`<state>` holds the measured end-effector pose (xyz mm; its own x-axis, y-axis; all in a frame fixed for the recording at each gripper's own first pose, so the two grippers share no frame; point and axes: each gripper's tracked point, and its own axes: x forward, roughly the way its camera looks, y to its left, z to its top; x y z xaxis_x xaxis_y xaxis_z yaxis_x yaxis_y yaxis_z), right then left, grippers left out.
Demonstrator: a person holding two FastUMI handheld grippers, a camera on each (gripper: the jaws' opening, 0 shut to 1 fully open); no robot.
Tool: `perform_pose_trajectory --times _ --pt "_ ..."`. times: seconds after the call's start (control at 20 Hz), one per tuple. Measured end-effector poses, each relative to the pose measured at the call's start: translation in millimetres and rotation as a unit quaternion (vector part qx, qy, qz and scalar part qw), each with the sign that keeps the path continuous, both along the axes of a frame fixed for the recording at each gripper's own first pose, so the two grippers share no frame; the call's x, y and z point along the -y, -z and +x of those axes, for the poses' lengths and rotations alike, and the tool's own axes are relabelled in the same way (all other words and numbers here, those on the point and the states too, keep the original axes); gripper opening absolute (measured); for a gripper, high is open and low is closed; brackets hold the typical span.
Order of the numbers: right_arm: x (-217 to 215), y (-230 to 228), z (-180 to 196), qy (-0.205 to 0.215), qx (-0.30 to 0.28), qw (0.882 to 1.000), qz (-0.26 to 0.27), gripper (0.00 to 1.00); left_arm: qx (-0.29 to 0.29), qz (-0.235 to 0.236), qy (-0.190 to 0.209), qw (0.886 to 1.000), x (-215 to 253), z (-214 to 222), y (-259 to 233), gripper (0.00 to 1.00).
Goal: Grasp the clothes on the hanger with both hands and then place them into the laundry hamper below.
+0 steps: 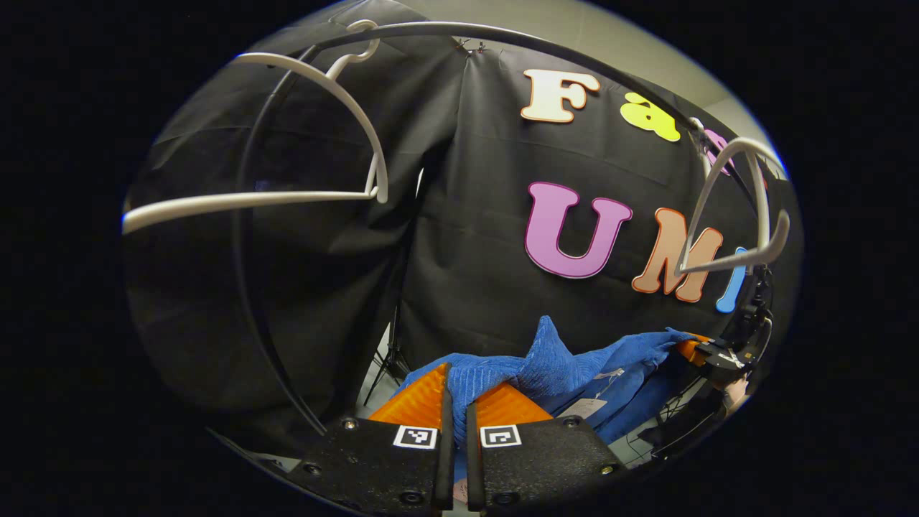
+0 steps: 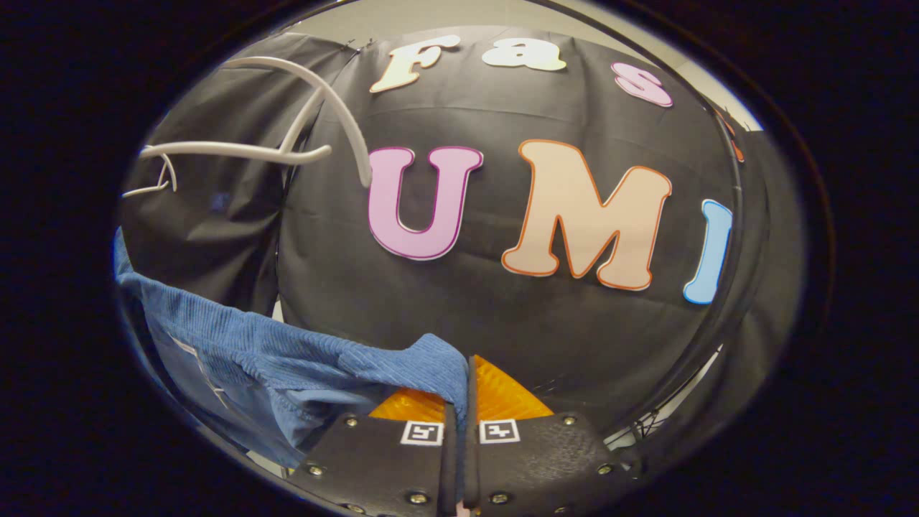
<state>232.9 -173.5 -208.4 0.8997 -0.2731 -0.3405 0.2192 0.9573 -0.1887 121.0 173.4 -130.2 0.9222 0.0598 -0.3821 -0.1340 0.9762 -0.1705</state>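
Looking through the left gripper view, I see my left gripper (image 1: pixel 456 402) pinching the blue garment (image 1: pixel 567 359), stretched rightward toward the right gripper (image 1: pixel 707 352), below the empty hanger (image 1: pixel 301 194). Right gripper view: fingers (image 2: pixel 438 406) clamp its other end; hamper presumably below.

In the right gripper view, the right gripper (image 2: pixel 459 398) sits at the bottom with its fingers closed tight on a fold of blue ribbed garment (image 2: pixel 287 352). The cloth stretches away to the left and sags. Above, at upper left, a bare white hanger (image 2: pixel 287 147) hangs against the black cloth wall (image 2: pixel 502 323).
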Motion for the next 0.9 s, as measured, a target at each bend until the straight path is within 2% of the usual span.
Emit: perform_pose_trajectory --times 0.6,0.9 --pt "-9 40 -53 0.005 -0.047 0.999 0.008 0.04 -0.067 -0.013 -0.014 0.998 7 -51 67 0.08" --pt "-16 49 -74 0.006 -0.059 0.998 0.012 0.04 -0.105 0.002 0.002 0.994 17 -74 100 0.08"
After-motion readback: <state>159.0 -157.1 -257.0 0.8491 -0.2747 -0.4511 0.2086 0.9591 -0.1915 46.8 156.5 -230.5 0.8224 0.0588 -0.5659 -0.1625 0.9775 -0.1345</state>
